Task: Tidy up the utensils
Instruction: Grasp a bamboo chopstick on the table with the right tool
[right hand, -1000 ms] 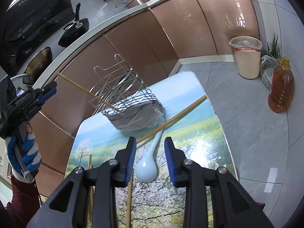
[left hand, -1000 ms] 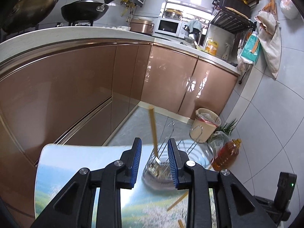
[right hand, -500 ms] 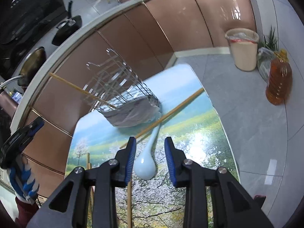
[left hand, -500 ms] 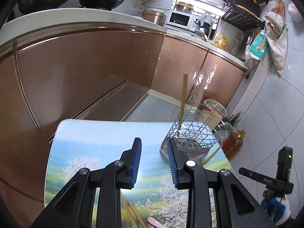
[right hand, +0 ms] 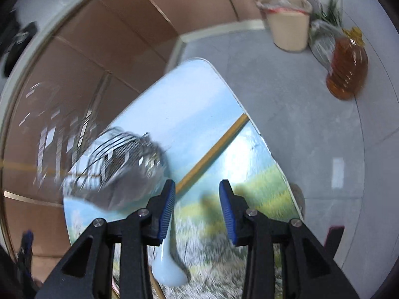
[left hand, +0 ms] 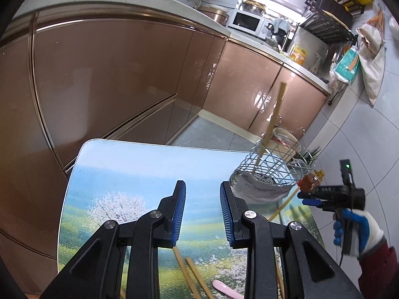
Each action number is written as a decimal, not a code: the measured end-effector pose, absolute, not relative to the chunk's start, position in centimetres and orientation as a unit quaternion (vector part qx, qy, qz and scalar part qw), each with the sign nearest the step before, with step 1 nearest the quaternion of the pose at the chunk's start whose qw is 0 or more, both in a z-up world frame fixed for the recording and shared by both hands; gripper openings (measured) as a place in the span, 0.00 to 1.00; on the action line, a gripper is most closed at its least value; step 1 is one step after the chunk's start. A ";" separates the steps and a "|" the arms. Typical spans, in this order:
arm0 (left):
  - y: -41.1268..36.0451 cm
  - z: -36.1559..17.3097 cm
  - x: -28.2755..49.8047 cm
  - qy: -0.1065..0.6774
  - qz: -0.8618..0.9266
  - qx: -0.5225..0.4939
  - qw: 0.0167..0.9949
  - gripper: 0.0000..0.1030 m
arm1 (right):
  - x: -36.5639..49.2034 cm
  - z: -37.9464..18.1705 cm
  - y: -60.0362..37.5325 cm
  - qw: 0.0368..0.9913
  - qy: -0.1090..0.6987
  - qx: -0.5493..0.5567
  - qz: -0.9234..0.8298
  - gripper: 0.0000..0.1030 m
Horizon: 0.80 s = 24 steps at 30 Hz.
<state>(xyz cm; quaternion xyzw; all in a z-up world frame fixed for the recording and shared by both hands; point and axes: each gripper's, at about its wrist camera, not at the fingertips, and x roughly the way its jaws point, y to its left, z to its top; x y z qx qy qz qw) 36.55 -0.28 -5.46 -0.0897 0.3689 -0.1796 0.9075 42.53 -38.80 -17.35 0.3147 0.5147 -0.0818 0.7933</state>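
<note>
A wire utensil basket (left hand: 261,182) stands at the right of the landscape-print table (left hand: 139,174), with one wooden chopstick (left hand: 271,124) upright in it. My left gripper (left hand: 202,211) hovers open over the table's middle, nothing between its fingers. Two chopsticks (left hand: 187,271) and a pink spoon (left hand: 224,290) lie below it. In the blurred right wrist view the basket (right hand: 117,164) is at left and a chopstick (right hand: 212,157) lies aslant beside it. My right gripper (right hand: 197,210) points down at the table, its jaws opening and empty. A pale blue spoon (right hand: 169,271) lies under its left finger.
Copper-coloured cabinets (left hand: 112,79) wrap around the table's far and left sides. On the tiled floor to the right stand a waste bin (right hand: 286,22) and an oil bottle (right hand: 346,69). A gloved hand (left hand: 359,231) holds the right gripper (left hand: 303,198) beside the basket.
My left gripper has drawn back from the basket, which now sits to its right. The right gripper has swung down toward the table near the blue spoon, and its jaws stand wider.
</note>
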 end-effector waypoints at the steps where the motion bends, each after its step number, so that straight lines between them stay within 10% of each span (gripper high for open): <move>1: 0.2 -5.6 36.6 0.369 -0.181 -0.094 0.907 0.27 | 43.1 -17.6 -38.8 0.789 0.522 0.312 -0.091 0.34; 24: 10.6 -7.3 36.1 0.352 -0.157 -0.174 0.906 0.27 | 45.7 -18.2 -36.3 0.755 0.545 0.297 -0.210 0.11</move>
